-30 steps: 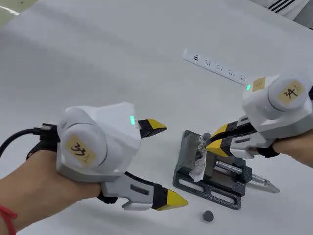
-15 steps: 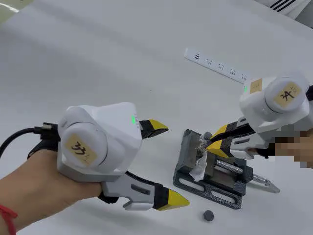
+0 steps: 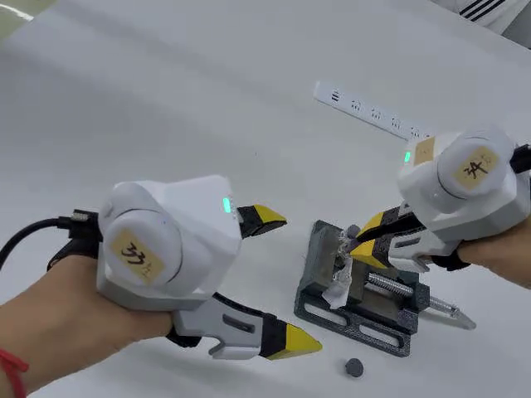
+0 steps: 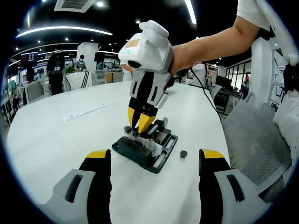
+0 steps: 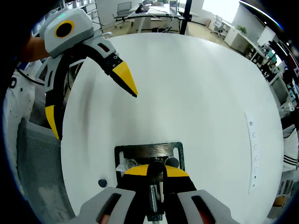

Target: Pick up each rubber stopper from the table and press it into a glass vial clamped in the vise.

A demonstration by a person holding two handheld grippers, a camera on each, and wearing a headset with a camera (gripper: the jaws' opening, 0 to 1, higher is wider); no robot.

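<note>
Right gripper (image 3: pixel 358 239), jaws narrow on a stopper (image 5: pixel 156 168), sits over a vial (image 5: pixel 130 164) in the vise (image 3: pixel 365 319) — pressed off-centre, the stopper may slip or the glass crack — left gripper (image 3: pixel 294 279) wide, empty.

I count one left gripper (image 3: pixel 294 282), one right gripper (image 3: pixel 358 240), one vise (image 3: pixel 357 307), one power strip (image 3: pixel 369 112), one loose stopper (image 3: pixel 354 366)

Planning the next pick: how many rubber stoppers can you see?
3 stoppers: one loose on the table beside the vise, one on a vial at the vise's end, one seemingly in the right gripper. Others may be hidden.
</note>
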